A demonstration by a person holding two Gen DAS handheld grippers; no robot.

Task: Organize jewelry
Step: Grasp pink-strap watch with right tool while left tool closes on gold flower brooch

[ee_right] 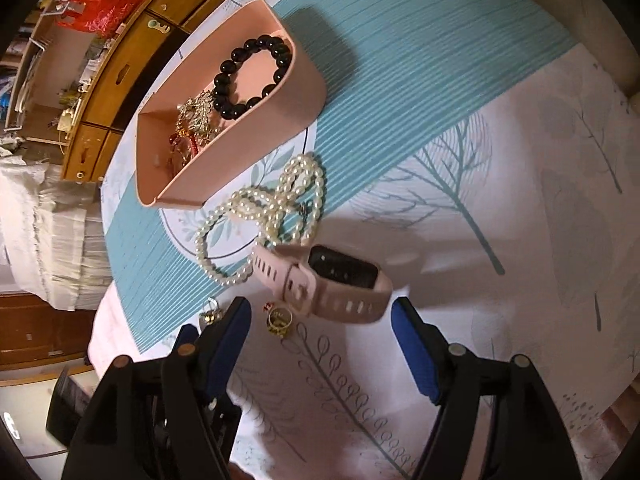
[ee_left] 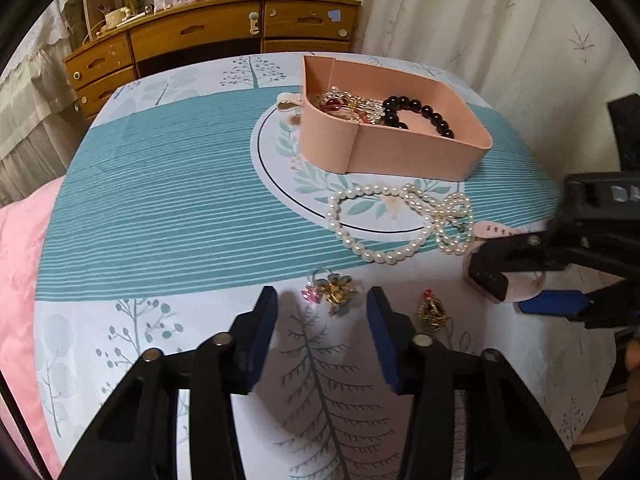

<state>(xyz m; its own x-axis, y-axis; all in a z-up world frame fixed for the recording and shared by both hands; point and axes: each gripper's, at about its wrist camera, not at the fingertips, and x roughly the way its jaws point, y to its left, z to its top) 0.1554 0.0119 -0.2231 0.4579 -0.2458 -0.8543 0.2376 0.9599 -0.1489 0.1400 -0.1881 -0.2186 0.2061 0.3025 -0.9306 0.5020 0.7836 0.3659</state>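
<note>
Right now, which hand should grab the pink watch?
The right gripper: its jaws are open with the pink watch just ahead. The left gripper faces the flower brooch instead.

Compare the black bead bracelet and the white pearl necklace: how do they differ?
The black bead bracelet lies inside the pink plastic organizer box; the white pearl necklace lies outside it on the tablecloth. The bracelet is one short open ring of large dark glossy beads; the necklace is a longer strand of smaller white beads, looped over itself with a bunched end. Both are round-bead strands, and neither gripper touches them.
</note>
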